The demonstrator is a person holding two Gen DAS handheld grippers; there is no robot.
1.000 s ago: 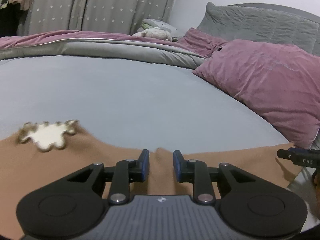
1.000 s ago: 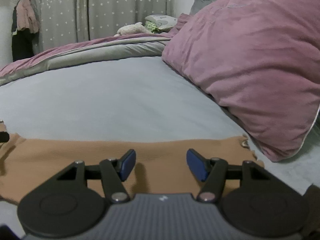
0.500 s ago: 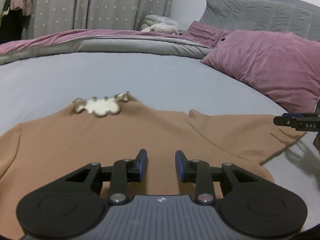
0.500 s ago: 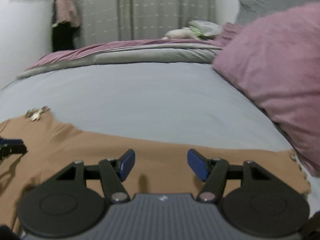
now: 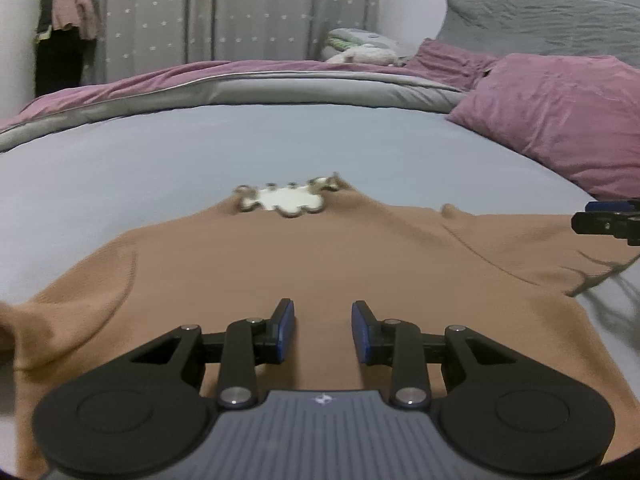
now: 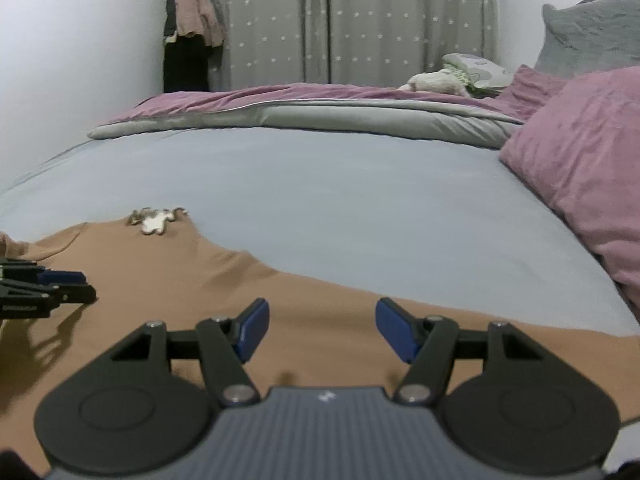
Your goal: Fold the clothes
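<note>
I've drawn both hands back toward me; the brown top (image 5: 320, 264) lies spread flat. My left gripper (image 5: 323, 330) is narrowly parted, my right gripper (image 6: 322, 330) wider, both empty. Next I need a sleeve or side edge to pinch.

1. I'm seeing a tan-brown top (image 5: 328, 272) with a cream, dark-edged collar (image 5: 290, 199).
2. It's lying on a pale blue-grey bed sheet (image 6: 340, 184).
3. I'm looking at mauve pillows (image 5: 560, 120) and a grey one (image 5: 540, 20).
4. The duvet (image 6: 320, 108) is showing mauve over grey.
5. Grey curtains (image 6: 360, 20) are carrying small white stars.
6. My tongs (image 5: 323, 330) are showing black with blue pads.
</note>
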